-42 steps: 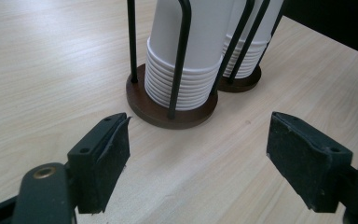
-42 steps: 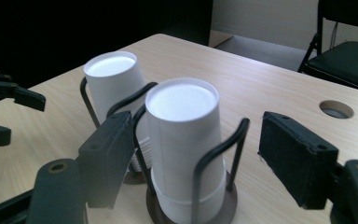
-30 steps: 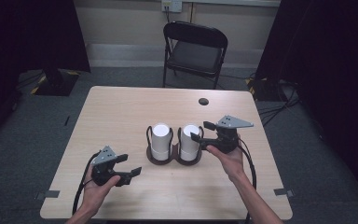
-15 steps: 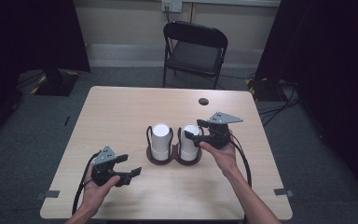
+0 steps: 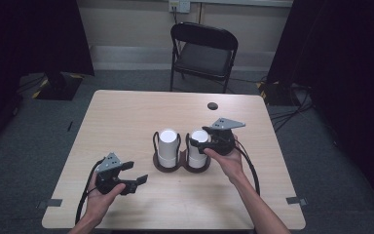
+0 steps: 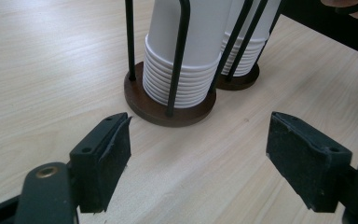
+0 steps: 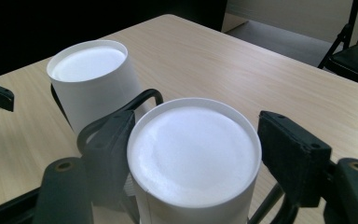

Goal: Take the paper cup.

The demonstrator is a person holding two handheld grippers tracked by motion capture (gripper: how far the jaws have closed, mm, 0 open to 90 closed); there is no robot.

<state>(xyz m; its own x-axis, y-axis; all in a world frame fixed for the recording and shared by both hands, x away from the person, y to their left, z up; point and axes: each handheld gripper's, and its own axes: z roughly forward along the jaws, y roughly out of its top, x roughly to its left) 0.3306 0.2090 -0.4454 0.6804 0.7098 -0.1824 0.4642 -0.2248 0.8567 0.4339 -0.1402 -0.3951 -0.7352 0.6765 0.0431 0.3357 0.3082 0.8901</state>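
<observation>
Two stacks of upturned white paper cups stand in a black wire holder with round brown bases (image 5: 168, 166) at mid-table. The left stack (image 5: 168, 146) (image 6: 186, 60) (image 7: 91, 84) is free. My right gripper (image 5: 200, 139) (image 7: 200, 140) is open, one jaw on each side of the top cup of the right stack (image 5: 198, 146) (image 7: 193, 158). Its left jaw is close against the cup wall, while the right jaw stands a little off. My left gripper (image 5: 134, 175) (image 6: 200, 154) is open and holds nothing. It is low over the table in front and to the left of the holder.
A small dark round spot (image 5: 213, 106) lies on the table's far side. A black folding chair (image 5: 203, 53) stands beyond the far edge. Bare wood lies around the holder (image 6: 177, 114). Cables trail from both grippers toward the near edge.
My right gripper has moved left from beside the right stack, and its jaws now flank that stack's top cup. The left gripper has stayed put.
</observation>
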